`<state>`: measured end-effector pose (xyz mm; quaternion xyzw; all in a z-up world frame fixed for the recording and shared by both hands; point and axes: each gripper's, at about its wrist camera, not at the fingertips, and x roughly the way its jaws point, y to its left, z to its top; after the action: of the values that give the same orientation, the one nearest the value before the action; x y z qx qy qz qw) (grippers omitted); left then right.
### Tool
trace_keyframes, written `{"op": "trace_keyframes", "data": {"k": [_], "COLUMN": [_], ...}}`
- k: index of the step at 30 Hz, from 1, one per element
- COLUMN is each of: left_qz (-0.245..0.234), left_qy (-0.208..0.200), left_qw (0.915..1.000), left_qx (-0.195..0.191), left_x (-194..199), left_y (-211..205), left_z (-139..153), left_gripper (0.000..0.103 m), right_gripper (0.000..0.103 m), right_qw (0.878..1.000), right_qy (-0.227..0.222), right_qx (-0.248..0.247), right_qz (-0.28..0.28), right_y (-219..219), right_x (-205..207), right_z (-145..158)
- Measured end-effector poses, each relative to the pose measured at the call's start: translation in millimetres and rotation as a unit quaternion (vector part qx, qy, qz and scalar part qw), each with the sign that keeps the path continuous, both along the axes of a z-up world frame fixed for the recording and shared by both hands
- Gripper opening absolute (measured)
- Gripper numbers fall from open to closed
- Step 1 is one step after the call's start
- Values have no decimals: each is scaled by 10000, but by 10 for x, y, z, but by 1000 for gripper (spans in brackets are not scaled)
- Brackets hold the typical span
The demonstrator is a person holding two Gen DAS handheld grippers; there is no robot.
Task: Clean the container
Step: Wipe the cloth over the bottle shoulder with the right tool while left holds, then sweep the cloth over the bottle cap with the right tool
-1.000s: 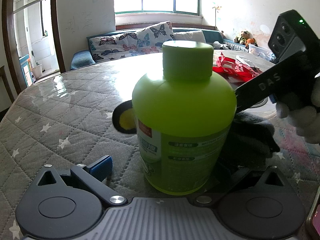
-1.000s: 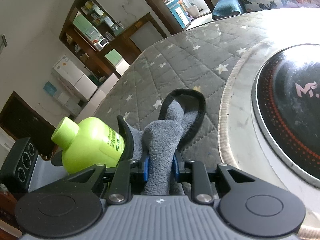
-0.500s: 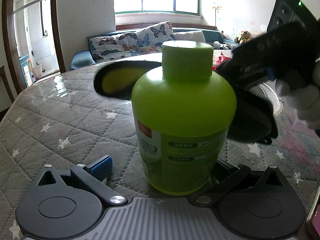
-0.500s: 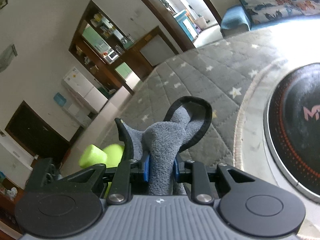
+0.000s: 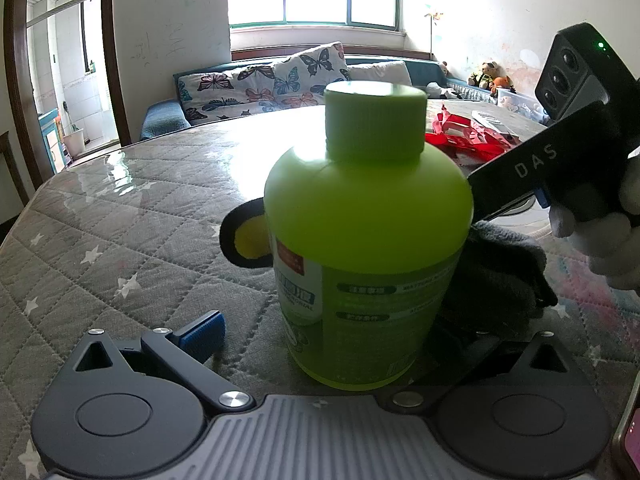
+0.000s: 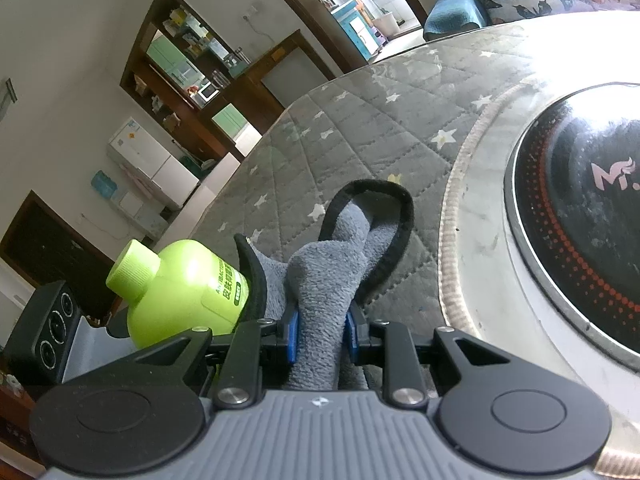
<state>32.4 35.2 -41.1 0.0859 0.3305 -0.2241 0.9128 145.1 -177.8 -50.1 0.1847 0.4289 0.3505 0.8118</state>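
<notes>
A lime-green bottle (image 5: 366,220) with a green screw cap stands upright on the table between the fingers of my left gripper (image 5: 332,332). The left blue pad (image 5: 204,332) stands apart from the bottle; the right pad is hidden behind it. My right gripper (image 6: 320,336) is shut on a grey fleece cloth (image 6: 324,292) with a black edge. The cloth lies against the bottle's (image 6: 188,284) far side. In the left wrist view its yellow face (image 5: 248,240) shows left of the bottle and its grey bulk (image 5: 504,272) right of it, under the right gripper's finger (image 5: 520,172).
The table wears a grey quilted cover with stars (image 5: 120,240). A round black cooktop (image 6: 592,208) sits sunk into the table at the right. Red packaging (image 5: 468,136) lies at the far side. A gloved hand (image 5: 592,240) holds the right gripper. A sofa with butterfly cushions stands beyond.
Half a second ago the right gripper held the cloth raised behind the bottle's shoulder; it is now back down near the table. Bottle and left gripper have not moved.
</notes>
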Motion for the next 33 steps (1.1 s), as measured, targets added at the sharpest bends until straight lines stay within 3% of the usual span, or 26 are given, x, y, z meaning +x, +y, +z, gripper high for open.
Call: {"op": "trace_keyframes", "data": {"k": [7, 17, 23, 33], "left_qz": [0, 0, 1, 1], "left_qy": [0, 0, 0, 0], "left_qw": [10000, 10000, 10000, 10000], "left_qx": [0, 0, 0, 1], "left_x": [0, 1, -4, -2], "left_y": [0, 1, 4, 10], "left_z": [0, 0, 0, 0], "left_gripper": [103, 103, 103, 103], "right_gripper": [23, 23, 23, 23], "right_qw": [9999, 9972, 9984, 10000], "right_qy": [-98, -511, -295, 41], "right_qx": [26, 547, 486, -24], "right_qz": [-9, 7, -26, 13], "right_y": [-19, -35, 17, -21], "right_x": [-48, -30, 45, -44], "right_z": [89, 496, 353, 12]}}
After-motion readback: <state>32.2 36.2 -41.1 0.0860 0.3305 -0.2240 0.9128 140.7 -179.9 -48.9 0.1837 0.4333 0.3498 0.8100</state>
